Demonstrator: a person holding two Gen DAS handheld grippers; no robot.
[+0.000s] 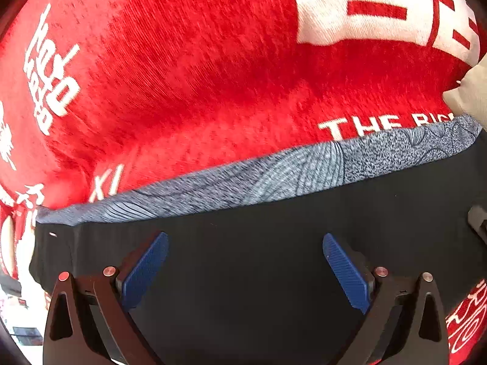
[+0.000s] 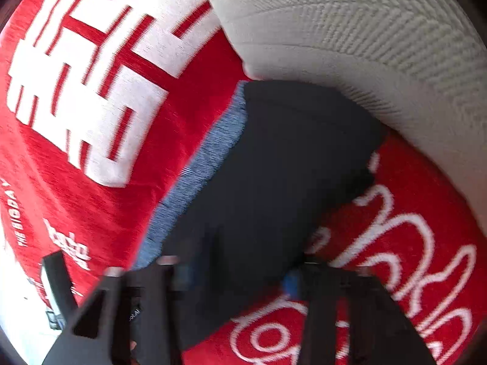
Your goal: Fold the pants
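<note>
Pants (image 1: 274, 243) under both | left hand-held gripper (image 1: 245, 270) spread above them | right hand-held gripper (image 2: 237, 276) clamped on pants

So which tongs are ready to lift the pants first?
Probably the right tongs: the dark pants already sit between their nearly closed tips, though blur hides the grip. The left tongs stand wide open above the cloth.

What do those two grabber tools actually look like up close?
The left gripper has two black angular arms with triangular cut-outs and round silver and reddish rivets. Each finger carries a blue ribbed pad. The right gripper is blurred, but shows the same black arms with cut-outs and a bit of blue at the jaws. No cables, hands or sleeves are in view.
</note>
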